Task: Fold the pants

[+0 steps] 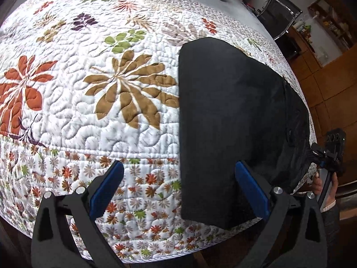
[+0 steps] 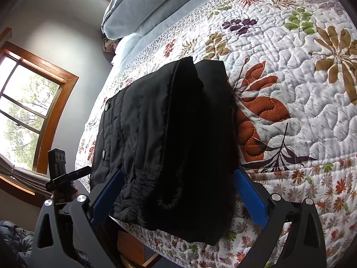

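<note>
Black pants (image 1: 225, 116) lie folded in a compact stack on the floral quilt (image 1: 89, 111), near the bed's front edge. In the left wrist view the stack is right of centre; my left gripper (image 1: 178, 185) is open, its right finger over the stack's near edge, holding nothing. In the right wrist view the pants (image 2: 169, 138) fill the centre, waistband with snaps at left. My right gripper (image 2: 178, 192) is open, its blue pads either side of the stack's near end, gripping nothing.
The quilt (image 2: 290, 89) covers the bed; grey pillows (image 2: 142, 6) lie at the head. A window (image 2: 29, 102) is on the wall at left. The other handheld gripper (image 1: 330, 156) shows at the bed's right edge. Wooden floor and shelves (image 1: 330, 22) lie beyond.
</note>
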